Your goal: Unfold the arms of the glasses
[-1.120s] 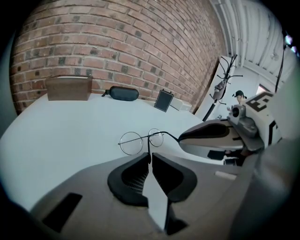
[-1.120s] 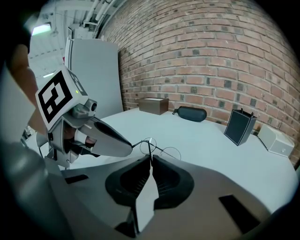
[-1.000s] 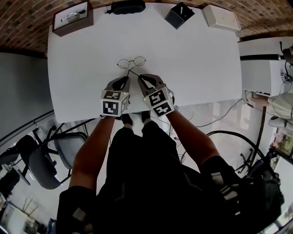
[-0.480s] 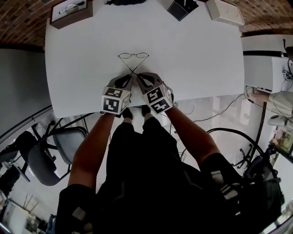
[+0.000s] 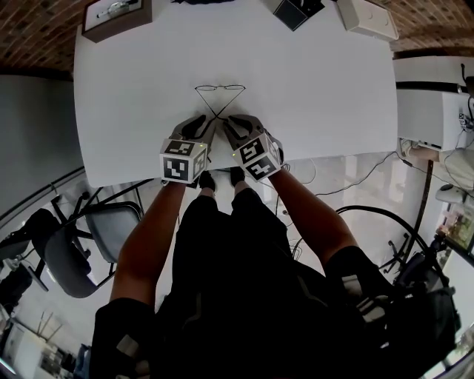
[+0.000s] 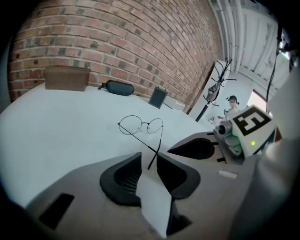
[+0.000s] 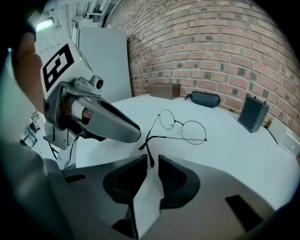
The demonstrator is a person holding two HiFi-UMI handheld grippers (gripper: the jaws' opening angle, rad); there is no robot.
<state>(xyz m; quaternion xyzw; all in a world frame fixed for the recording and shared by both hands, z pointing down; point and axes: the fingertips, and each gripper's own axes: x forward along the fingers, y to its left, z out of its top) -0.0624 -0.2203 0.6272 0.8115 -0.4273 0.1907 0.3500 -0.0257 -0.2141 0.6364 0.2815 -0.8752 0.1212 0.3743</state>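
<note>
Thin round wire glasses (image 5: pixel 220 89) stand on the white table (image 5: pixel 133 111), their two arms stretched back toward me and crossing in an X. In the left gripper view the glasses (image 6: pixel 140 125) send one arm tip in between my left gripper (image 6: pixel 149 157) jaws, with a narrow gap either side. The right gripper view shows the glasses (image 7: pixel 183 127) with the other arm's hooked tip between my right gripper (image 7: pixel 152 159) jaws. Those jaws are opening and not pressing on it. Both grippers sit side by side near the table's front edge, left gripper (image 5: pixel 208 121) and right gripper (image 5: pixel 227 121).
Along the far edge stand a brown wooden box (image 5: pixel 117 18), a black glasses case (image 6: pixel 117 87), a small black frame (image 5: pixel 296 11) and a white box (image 5: pixel 368 18). A brick wall rises behind the table. A chair (image 5: pixel 74 259) stands at the lower left.
The glasses went from lenses facing up to standing on the table, seen edge-on, a little farther from me. Both grippers sank slightly toward the table.
</note>
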